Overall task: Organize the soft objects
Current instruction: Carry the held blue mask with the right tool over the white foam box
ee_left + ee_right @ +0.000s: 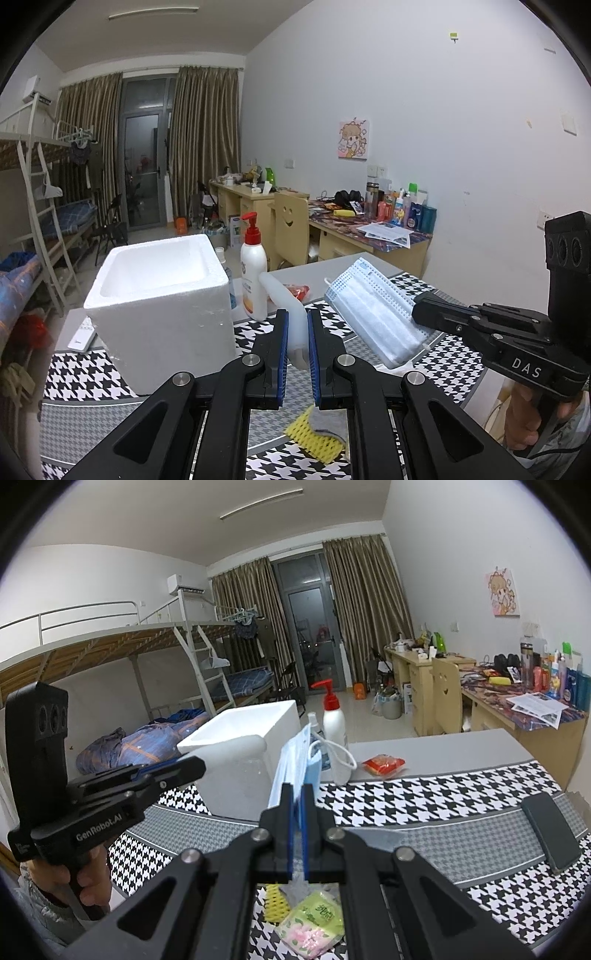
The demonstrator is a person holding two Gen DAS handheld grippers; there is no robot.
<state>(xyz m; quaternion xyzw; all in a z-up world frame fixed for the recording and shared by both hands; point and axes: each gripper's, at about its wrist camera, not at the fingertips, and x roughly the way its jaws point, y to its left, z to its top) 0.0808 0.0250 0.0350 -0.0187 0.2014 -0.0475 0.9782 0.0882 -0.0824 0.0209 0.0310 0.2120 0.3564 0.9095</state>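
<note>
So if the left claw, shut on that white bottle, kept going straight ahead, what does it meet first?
Probably the red snack packet lying on the table just beyond the white bottle; depth is hard to judge.

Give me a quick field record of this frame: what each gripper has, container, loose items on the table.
left gripper: shut on translucent white plastic piece
right gripper: shut on stack of blue face masks, held above the table
container: white foam box, open top, no contents visible
table cover: black-and-white houndstooth cloth
beside box: pump bottle with red pump, upright
loose items: red packet; yellow sponge; green tissue pack; dark phone
</note>
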